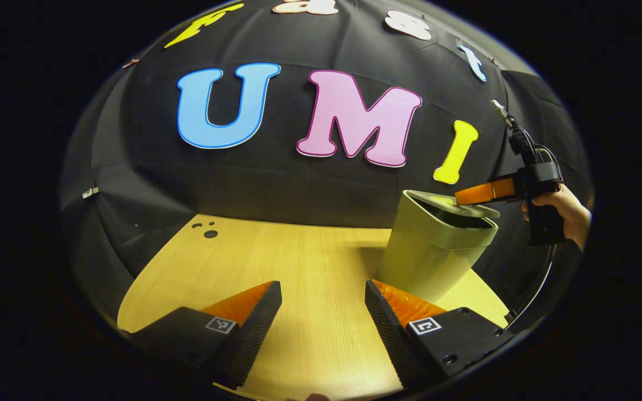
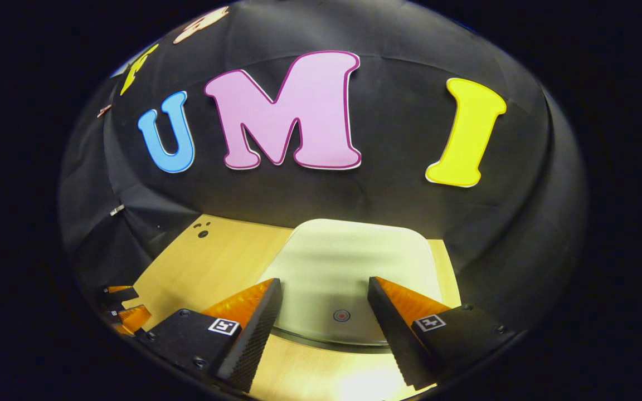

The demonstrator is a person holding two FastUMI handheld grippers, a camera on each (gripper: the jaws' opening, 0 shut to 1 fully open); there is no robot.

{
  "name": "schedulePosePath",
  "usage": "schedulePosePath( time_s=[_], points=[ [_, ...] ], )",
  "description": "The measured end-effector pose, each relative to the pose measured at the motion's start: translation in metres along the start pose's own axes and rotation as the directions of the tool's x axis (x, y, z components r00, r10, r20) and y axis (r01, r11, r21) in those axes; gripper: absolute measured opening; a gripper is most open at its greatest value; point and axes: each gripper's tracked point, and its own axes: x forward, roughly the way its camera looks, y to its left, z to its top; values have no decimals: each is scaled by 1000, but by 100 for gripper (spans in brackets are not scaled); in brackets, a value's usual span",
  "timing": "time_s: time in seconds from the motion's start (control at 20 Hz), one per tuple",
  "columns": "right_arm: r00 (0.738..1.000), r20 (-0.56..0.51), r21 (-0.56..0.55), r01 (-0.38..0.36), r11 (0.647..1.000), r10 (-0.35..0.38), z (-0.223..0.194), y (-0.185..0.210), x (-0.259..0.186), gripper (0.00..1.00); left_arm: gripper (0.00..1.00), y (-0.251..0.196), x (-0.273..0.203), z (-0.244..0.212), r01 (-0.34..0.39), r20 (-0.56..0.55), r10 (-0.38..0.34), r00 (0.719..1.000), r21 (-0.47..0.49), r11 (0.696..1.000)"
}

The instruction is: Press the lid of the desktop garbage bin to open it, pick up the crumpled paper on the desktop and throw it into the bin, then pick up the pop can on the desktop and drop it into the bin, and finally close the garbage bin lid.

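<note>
in the left gripper view, the left gripper [image 1: 323, 317] is seen at the bottom centre of the frame with its jaws spread apart and nothing held between them; bare desktop [image 1: 298, 262] lies beneath it. farther off, at the right of the frame, the garbage bin [image 1: 432, 253] stands on the desktop with its lid [image 1: 443, 205] not fully seated: a dark gap is visible under the lid's near edge. the right gripper [image 1: 474, 194], held by a hand [image 1: 569, 211] at the far right, is laid on or just over the lid; contact cannot be confirmed. in the right gripper view, the right gripper [image 2: 324, 312] is seen at the bottom centre, jaws apart and empty, with the pale lid [image 2: 349, 262] directly below and beyond it and a small round mark [image 2: 341, 315] between the fingers. the crumpled paper and pop can are not located on the visible desktop, so the closing step is judged to be in hand. risks are noted: if the push is applied off the latch point, the lid may spring back up; if force is applied sideways, the light bin may be tipped or slid, since it is not braced by the left gripper.
</note>
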Motion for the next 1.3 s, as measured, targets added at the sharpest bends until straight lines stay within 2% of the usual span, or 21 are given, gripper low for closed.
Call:
schedulePosePath(
  time_s=[0.45, 0.8, 0.9, 0.95, 1.3],
  points=[
    [1000, -13, -12, 4, 1000, -5, -15, -4, 6, 96, 96, 1, 0, -1, -1, -6, 1, 1000, 1, 1000],
    [1000, -8, -24, -30, 999, 30, -24, -1, 6, 98, 96, -3, 4, -2, 2, -8, -2, 1000, -7, 1000],
    [999, -1, -29, -43, 999, 43, -23, 0, 10, 93, 96, -4, 4, -2, 5, -9, -5, 1000, -9, 1000],
    [999, 16, -21, -49, 999, 49, -22, 0, 7, 98, 96, -6, 4, -2, 6, -9, -6, 1000, -11, 1000],
    [992, 102, -17, -72, 997, 73, -4, 9, -2, 96, 96, -8, 1, -2, 6, -9, -6, 1000, -5, 1000]
  ],
)
